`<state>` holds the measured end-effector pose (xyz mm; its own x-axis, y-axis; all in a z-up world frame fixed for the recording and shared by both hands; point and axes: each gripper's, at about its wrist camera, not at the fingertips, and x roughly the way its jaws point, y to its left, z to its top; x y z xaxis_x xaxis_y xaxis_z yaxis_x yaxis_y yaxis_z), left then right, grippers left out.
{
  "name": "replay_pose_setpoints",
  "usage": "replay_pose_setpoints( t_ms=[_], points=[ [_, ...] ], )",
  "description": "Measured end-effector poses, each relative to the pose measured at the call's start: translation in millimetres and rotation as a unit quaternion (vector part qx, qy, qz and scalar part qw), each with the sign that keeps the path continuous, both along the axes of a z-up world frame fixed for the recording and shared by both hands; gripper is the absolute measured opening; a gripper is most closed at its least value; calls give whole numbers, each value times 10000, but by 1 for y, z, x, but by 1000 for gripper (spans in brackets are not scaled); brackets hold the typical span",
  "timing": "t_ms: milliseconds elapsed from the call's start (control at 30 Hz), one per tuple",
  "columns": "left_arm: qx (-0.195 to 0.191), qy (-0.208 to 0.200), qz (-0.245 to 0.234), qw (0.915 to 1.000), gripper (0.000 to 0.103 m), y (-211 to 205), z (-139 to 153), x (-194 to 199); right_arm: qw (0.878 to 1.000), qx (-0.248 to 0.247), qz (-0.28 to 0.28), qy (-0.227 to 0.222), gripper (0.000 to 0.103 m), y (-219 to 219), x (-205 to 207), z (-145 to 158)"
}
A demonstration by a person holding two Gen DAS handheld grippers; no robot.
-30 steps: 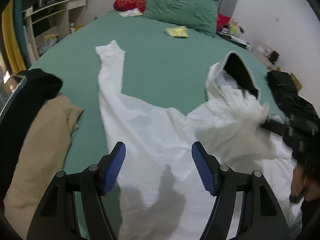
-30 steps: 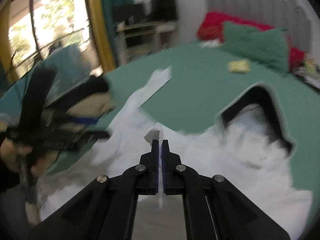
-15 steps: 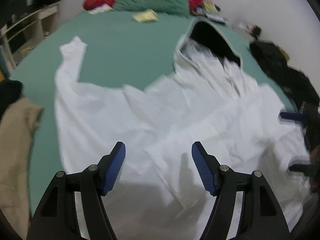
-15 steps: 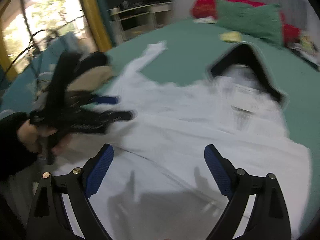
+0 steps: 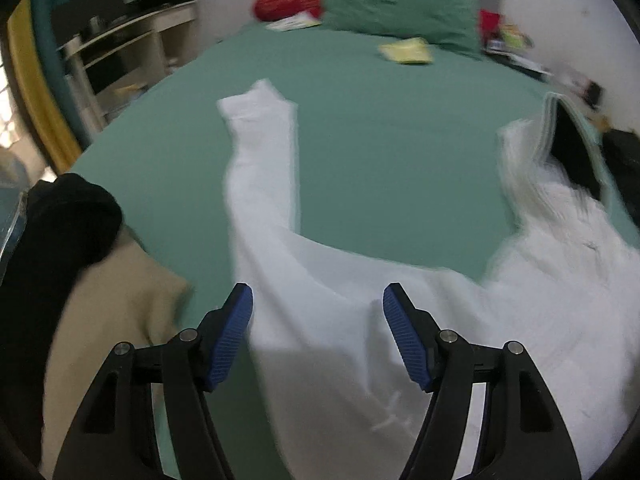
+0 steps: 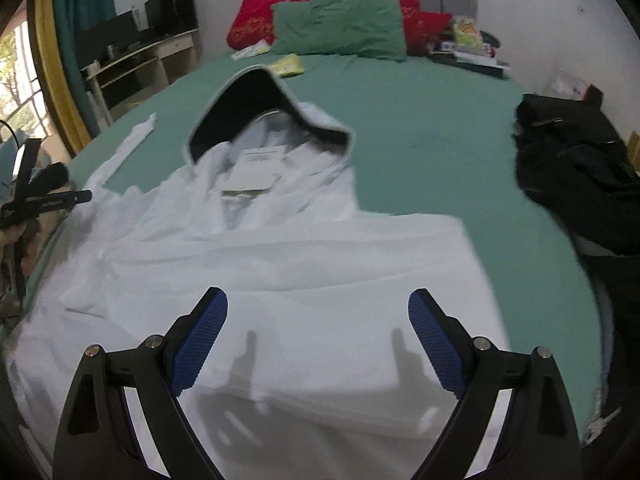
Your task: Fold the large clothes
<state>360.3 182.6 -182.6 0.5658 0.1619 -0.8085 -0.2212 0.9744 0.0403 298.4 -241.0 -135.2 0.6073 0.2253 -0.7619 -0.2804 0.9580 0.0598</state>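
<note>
White hooded robe [image 6: 280, 248] lying spread on the green bed [image 6: 420, 128], hood [image 6: 256, 96] pointing toward the pillows, its dark lining exposed and a white label visible below the neck opening. One sleeve [image 5: 260, 160] extends flat across the sheet toward the head of the bed; the body of the garment lies folded over itself in broad, creased layers near the foot. Right claw [image 6: 318, 336]: jaws wide apart above the robe's lower body, nothing between the blue pads, casting shadows on the cloth. Left claw [image 5: 318, 332]: jaws likewise apart, poised over the base of the sleeve, gripping nothing; in the right wrist view it appears at the left edge, held in a hand. Beside the sleeve, at the bed's left edge, a tan garment [image 5: 108, 320] with a black garment [image 5: 60, 232] on it. Another black heap [image 6: 576, 172] lies at the right edge. Green pillow [image 6: 340, 28] and red pillow [image 6: 256, 20] at the headboard; a yellow packet [image 5: 406, 50] lies before them.
</note>
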Motion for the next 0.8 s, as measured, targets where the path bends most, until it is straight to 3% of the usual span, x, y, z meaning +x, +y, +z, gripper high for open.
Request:
replay_pose_setpoints(
  t_ms=[33,67,133,167,200,267,400,533,567,633,667,700,800],
  points=[
    [51,114,105,9999,70,10,-8,6,10000,26,-46,8,92,-5,3,0],
    [23,199,178,9996,54,19,-15,9,9999,80,-60,2,92,-8,5,-1],
    [-251,116,195,9994,40,28,-19,8,9997,138,-177,73,92,-15,8,-3],
    [-298,97,142,9994,15,27,-17,5,9996,179,-190,98,92,-18,5,-3],
    [-294,101,63,9995,7,24,-14,2,9995,249,-187,109,92,-21,5,-3],
    [-441,6,-103,9990,5,12,-2,-11,9991,327,-213,144,92,-22,3,-2],
    [-869,-34,-573,9946,5,-26,21,-56,9994,314,-120,-91,92,-18,-6,10],
    [-1211,431,-759,9888,7,-52,25,-94,9991,293,-18,-308,92,-15,-17,24],
    [-1398,614,-719,9857,13,-51,24,-101,9989,320,21,-338,92,-15,-19,25],
    [-1589,688,-698,9824,38,-47,29,-108,9988,274,37,-403,92,-17,-24,26],
    [-1520,615,-620,9845,55,-39,35,-111,9991,223,5,-356,92,-18,-24,26],
    [-1397,506,-518,9875,63,-32,40,-109,9992,210,22,-327,92,-19,-25,25],
    [-1213,177,-151,9923,64,-4,46,-91,9994,135,-16,-325,92,-24,-24,20]
  ],
)
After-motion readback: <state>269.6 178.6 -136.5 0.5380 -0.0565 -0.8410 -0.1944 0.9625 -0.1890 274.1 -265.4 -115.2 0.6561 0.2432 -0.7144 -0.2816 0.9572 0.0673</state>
